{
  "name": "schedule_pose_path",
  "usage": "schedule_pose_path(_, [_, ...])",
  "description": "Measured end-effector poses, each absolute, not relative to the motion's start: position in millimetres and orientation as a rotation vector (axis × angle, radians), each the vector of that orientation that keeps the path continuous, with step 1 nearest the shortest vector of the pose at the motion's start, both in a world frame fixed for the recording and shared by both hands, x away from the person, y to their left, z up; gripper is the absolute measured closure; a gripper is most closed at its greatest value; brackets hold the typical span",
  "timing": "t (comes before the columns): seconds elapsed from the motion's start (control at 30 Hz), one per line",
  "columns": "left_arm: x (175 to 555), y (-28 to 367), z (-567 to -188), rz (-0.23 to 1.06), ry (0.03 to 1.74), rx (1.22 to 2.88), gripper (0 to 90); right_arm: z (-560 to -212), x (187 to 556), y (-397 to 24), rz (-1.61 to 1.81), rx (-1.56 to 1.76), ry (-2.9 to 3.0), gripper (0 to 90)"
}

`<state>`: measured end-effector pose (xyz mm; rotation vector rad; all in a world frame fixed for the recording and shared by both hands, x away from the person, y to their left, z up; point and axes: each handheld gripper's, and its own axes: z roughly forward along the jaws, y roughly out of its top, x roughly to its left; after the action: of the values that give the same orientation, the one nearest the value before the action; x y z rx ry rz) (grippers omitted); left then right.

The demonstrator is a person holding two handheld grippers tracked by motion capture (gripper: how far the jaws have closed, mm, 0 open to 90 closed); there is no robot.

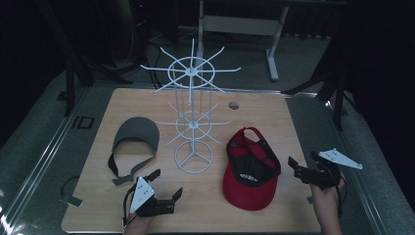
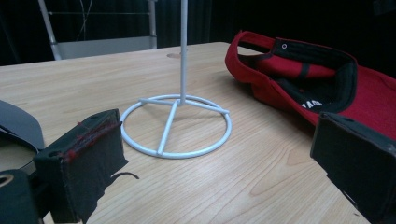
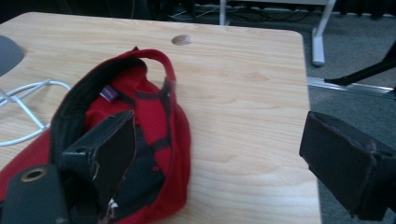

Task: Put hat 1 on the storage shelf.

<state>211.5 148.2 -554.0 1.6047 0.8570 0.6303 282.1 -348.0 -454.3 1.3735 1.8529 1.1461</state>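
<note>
Sitting upside down on the table (image 1: 274, 117), the red cap (image 1: 250, 171) is just right of the rack (image 1: 193, 117). Both grippers are spread wide, holding nothing: left gripper (image 1: 166, 183) near the front edge, right gripper (image 1: 303, 164) beside the cap, maybe not touching. 1 grey visor (image 1: 134, 142) lies left.

Red cap (image 3: 154, 140) partly hidden behind claw; rack (image 2: 183, 51) top cut off.
</note>
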Motion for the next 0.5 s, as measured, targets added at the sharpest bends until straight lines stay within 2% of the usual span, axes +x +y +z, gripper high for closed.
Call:
schedule_pose_path(0.3, [211, 147, -553, 0.614, 0.856, 1.61, 2.9, -452, 304, -320, 1.159, 1.298, 1.961, 10.6])
schedule_pose_path(0.5, [212, 147, -554, 0.608, 0.847, 1.62, 3.0, -466, 324, -306, 1.16, 1.287, 2.042, 18.2])
